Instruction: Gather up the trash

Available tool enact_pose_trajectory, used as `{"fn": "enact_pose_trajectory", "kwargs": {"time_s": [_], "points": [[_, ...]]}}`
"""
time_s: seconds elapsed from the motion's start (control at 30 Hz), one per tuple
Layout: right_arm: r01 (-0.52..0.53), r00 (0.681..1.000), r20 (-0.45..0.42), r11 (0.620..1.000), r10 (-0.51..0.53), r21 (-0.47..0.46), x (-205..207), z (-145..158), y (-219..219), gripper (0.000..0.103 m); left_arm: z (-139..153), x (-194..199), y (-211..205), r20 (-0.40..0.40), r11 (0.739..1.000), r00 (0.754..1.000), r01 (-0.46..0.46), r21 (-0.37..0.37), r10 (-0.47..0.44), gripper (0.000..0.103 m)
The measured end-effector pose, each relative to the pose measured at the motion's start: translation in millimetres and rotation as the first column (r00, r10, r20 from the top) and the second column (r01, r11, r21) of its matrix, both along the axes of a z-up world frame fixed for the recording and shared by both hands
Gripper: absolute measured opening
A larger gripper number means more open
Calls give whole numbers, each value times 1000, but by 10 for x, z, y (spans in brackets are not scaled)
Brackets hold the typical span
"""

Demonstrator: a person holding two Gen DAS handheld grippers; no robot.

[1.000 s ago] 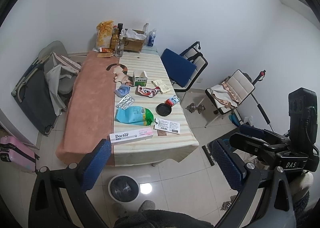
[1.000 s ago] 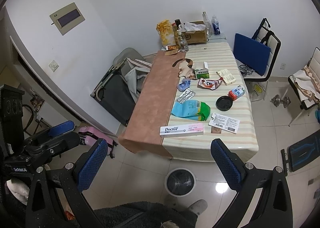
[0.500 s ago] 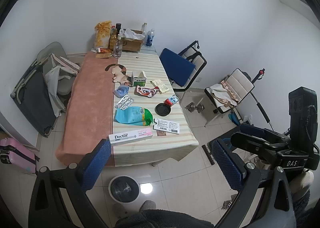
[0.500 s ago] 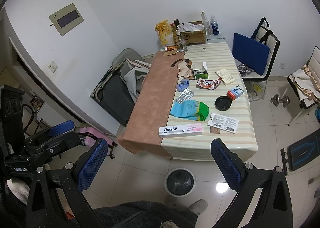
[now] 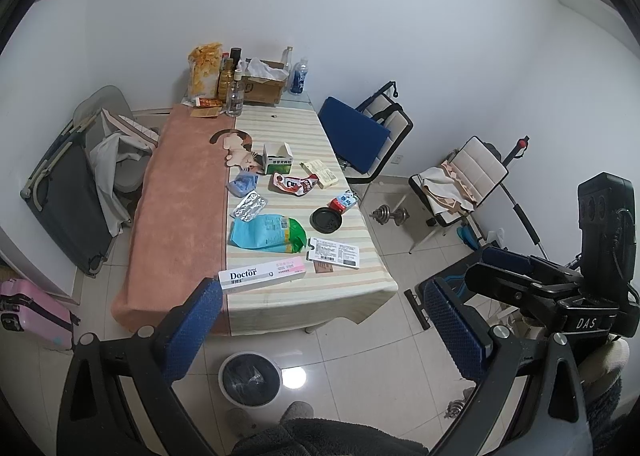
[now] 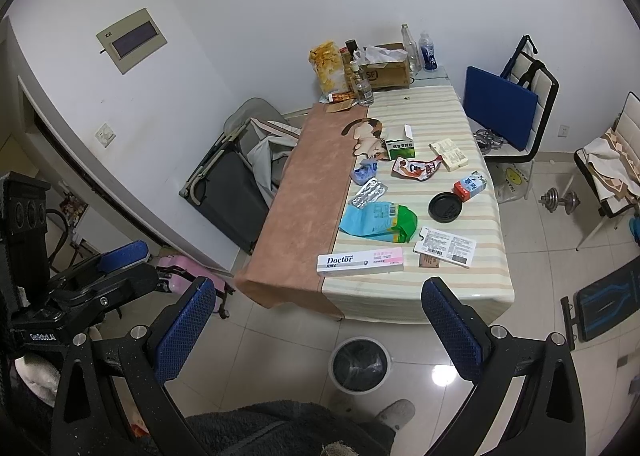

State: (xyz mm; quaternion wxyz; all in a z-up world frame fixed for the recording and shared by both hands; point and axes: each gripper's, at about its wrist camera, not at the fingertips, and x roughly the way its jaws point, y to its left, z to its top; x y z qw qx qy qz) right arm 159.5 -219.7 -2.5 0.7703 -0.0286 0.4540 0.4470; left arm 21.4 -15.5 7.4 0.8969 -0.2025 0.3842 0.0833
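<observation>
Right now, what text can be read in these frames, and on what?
"Doctor": long white box at the table's near edge.
"DAS": right gripper's body.
"SF": cardboard box.
"GenRobot.AI", roughly, small: left gripper's body.
Green box, white label sheet, snack wrappers: print unreadable.

Both views have crept slightly nearer the table [image 5: 384,280]; nothing on it has moved.
</observation>
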Motion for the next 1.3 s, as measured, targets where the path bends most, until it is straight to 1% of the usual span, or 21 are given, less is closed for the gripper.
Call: {"fn": "enact_pose_trajectory", "kwargs": {"time_s": [0.63, 0.93, 0.97, 1.0, 1.1, 1.2, 1.3], "points": [[4, 1000, -2, 1000, -4, 0, -3, -5, 11, 103, -2, 9, -28, 1, 1000, 1000, 0, 0, 0, 103], [22, 1000, -3, 1000, -22, -6, 5, 23, 42, 103, 3, 54, -31, -2, 1000, 1000, 16, -4, -16, 103], [32, 999, -2, 999, -32, -9, -2, 17, 69, 103, -2, 49, -34, -3, 1000, 1000, 10, 4, -10, 103], [44, 999, 1, 999, -44, -12, -16, 5, 111, 103, -11, 67, -24, -11, 1000, 1000, -6, 30, 6, 103], [124, 992, 21, 992, -123, -32, 17, -34, 132, 103, -102, 134, 48, -42, 989, 997, -58, 133, 64, 103], [217, 976, 21, 974, -216, -62, 112, -157, 149, 103, -307, 293, 188, -85, 975, 991, -88, 204, 107, 103], [310, 951, 12, 945, -310, -101, 280, -355, 160, 103, -576, 460, 372, -127, 965, 983, -101, 242, 135, 103]]}}
